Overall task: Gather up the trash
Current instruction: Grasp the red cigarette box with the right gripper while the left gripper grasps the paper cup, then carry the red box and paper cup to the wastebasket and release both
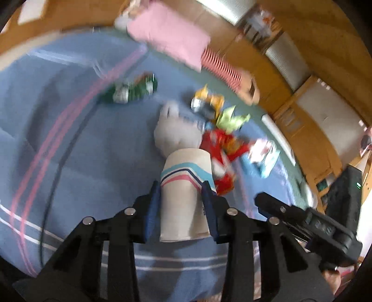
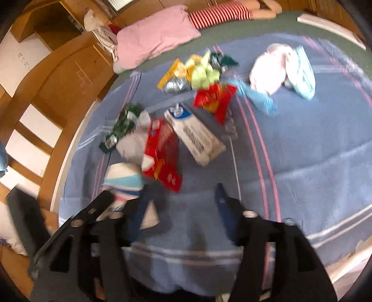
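My left gripper [image 1: 181, 188] is shut on a white paper cup [image 1: 183, 192] with blue and pink stripes, held above the blue blanket [image 1: 69, 151]. The cup also shows in the right wrist view [image 2: 123, 178], at the left. My right gripper [image 2: 181, 192] is open and empty above the blanket [image 2: 302, 151]. Trash lies scattered on the blanket: a red wrapper [image 2: 162, 151], a white carton [image 2: 195, 137], a green wrapper [image 2: 123, 125], a yellow wrapper [image 2: 172, 72], a red and yellow packet [image 2: 216, 97] and a white bag [image 1: 176, 132].
A pink pillow [image 2: 153, 34] and a red-striped cushion [image 2: 220, 14] lie at the far edge of the bed. Pink and light blue cloths [image 2: 283, 69] lie at the right. Wooden cabinets [image 2: 58, 69] stand at the left.
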`<state>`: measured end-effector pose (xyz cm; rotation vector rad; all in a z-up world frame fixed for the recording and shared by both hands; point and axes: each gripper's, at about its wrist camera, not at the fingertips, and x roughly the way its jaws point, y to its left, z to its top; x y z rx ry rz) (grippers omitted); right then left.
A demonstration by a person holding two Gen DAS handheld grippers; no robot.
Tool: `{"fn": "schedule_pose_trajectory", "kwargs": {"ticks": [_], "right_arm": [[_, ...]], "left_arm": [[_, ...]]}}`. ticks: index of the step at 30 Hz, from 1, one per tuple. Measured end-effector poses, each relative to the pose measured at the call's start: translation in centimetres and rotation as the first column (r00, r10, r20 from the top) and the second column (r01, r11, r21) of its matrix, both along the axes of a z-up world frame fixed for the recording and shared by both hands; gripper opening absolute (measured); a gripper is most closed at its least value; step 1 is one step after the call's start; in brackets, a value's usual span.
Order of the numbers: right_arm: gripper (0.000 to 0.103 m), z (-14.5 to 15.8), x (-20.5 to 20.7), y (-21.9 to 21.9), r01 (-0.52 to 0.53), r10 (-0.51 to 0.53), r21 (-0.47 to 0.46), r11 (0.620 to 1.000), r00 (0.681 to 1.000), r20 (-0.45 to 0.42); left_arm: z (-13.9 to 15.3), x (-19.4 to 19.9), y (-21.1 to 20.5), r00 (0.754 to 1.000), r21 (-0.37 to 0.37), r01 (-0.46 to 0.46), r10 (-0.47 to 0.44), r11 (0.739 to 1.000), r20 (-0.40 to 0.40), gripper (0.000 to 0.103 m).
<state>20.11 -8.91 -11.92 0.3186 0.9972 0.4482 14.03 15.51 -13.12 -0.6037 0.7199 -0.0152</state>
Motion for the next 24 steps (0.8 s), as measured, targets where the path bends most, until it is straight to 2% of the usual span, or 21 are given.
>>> {"fn": "schedule_pose_trajectory", "kwargs": {"ticks": [1, 5, 8, 10, 12, 14, 15, 16, 20, 24], "right_arm": [[0.074, 0.3, 0.5, 0.6, 0.004, -0.004, -0.009, 1.0, 1.0, 0.016], [0.076, 0.8, 2.8, 3.9, -0.019, 0.021, -0.063, 0.998, 0.999, 0.035], [0.076, 0.1, 4.7, 6.4, 0.009, -0.005, -0.174, 0.985, 1.0, 0.024], [0.076, -0.6, 5.6, 7.5, 0.017, -0.014, -0.219, 0.976, 1.0, 0.014], [0.076, -1.4, 6.0, 8.7, -0.005, 0.004, -0.26, 0.966, 1.0, -0.003], [0.064, -2.3, 6.0, 9.6, -0.024, 0.022, -0.308, 0.951, 1.0, -0.01], [0.045, -2.7, 5.8, 9.9, -0.038, 0.035, -0.321, 0.946, 0.999, -0.017], [0.033, -3.0, 5.7, 10.0, -0.049, 0.042, -0.323, 0.945, 0.999, -0.026], [0.031, -3.0, 4.3, 9.0, -0.052, 0.049, -0.294, 0.954, 0.999, -0.019], [0.031, -1.2, 1.4, 7.3, -0.05, 0.06, -0.266, 0.963, 0.998, 0.027]], "left_arm": [[0.2, -0.3, 0.2, 0.999, 0.012, -0.031, 0.031, 0.999, 0.015, 0.037], [0.6, -1.3, 1.2, 0.985, 0.037, -0.167, 0.166, 0.985, 0.039, 0.037], [0.3, -1.6, 2.6, 0.966, 0.0, -0.256, 0.255, 0.967, 0.03, 0.037], [0.1, -1.9, 3.4, 0.955, -0.017, -0.297, 0.297, 0.955, 0.026, 0.037], [0.2, -1.8, 3.5, 0.953, -0.004, -0.302, 0.302, 0.953, 0.027, 0.037], [0.3, -1.5, 3.3, 0.959, 0.014, -0.283, 0.283, 0.959, 0.028, 0.037], [0.3, -1.5, 3.2, 0.961, 0.021, -0.275, 0.274, 0.961, 0.03, 0.037], [0.3, -1.7, 3.1, 0.963, 0.024, -0.269, 0.269, 0.963, 0.033, 0.037], [0.3, -1.9, 2.8, 0.967, 0.031, -0.251, 0.25, 0.967, 0.037, 0.037], [0.3, -1.4, 2.3, 0.976, 0.041, -0.218, 0.217, 0.975, 0.035, 0.037]]}}
